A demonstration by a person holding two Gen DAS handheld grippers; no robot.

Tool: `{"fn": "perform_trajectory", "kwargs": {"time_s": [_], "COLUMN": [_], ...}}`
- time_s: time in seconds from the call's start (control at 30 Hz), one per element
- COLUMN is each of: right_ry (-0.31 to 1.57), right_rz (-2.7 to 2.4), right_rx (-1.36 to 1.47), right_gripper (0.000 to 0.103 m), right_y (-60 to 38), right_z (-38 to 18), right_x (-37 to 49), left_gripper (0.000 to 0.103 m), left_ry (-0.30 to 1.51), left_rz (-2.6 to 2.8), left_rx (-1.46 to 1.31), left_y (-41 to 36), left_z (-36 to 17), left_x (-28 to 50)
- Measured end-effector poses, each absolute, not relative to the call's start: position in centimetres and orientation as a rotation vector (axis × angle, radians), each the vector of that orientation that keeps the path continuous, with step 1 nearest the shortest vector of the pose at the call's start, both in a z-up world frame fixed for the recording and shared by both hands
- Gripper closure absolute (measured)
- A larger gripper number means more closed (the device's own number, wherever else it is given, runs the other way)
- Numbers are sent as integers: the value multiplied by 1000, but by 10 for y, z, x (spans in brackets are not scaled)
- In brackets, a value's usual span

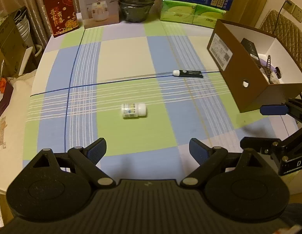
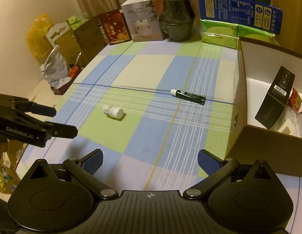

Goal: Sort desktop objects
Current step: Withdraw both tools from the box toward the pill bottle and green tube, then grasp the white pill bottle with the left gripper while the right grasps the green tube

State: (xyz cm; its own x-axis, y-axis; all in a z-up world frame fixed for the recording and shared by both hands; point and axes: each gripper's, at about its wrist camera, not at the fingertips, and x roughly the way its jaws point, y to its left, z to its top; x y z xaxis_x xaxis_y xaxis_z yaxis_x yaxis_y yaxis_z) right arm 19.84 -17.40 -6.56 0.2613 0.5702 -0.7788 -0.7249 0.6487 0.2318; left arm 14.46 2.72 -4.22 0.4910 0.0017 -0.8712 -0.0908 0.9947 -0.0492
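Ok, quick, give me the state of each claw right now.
Left claw: open, holding nothing, above the checked tablecloth.
Right claw: open, holding nothing, beside the brown box.

The middle of the table (image 1: 121,58) is open, with only a small white bottle (image 1: 133,110) and a dark tube (image 1: 187,73) lying well apart. A brown cardboard box (image 1: 246,81) blocks the right side. Boxes and a dark jar (image 1: 136,2) close the far edge, seemingly without gaps.
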Motion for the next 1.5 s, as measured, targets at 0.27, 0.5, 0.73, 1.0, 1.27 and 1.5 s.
{"fn": "perform_trajectory", "kwargs": {"time_s": [0.27, 0.5, 0.73, 1.0, 1.27, 1.5], "right_ry": [935, 944, 972, 1008, 1029, 1041], "right_rz": [787, 736, 672, 590, 566, 558], "right_rx": [-164, -143, -101, -43, -40, -46], "right_gripper": [3, 6, 7, 7, 7, 7], "right_y": [-150, -135, -133, -130, -125, -116], "right_z": [-74, -80, -89, -102, -109, -113], "right_x": [204, 210, 223, 237, 246, 250], "left_gripper": [14, 14, 14, 17, 24, 39], "left_ry": [1074, 1078, 1088, 1086, 1125, 1141], "left_rz": [51, 47, 35, 30, 49, 57], "left_rx": [-79, -78, -76, -75, -96, -113], "left_y": [41, 49, 52, 52, 56, 62], "left_z": [-58, -67, -79, -100, -125, -133], "left_x": [155, 170, 187, 211, 236, 246]}}
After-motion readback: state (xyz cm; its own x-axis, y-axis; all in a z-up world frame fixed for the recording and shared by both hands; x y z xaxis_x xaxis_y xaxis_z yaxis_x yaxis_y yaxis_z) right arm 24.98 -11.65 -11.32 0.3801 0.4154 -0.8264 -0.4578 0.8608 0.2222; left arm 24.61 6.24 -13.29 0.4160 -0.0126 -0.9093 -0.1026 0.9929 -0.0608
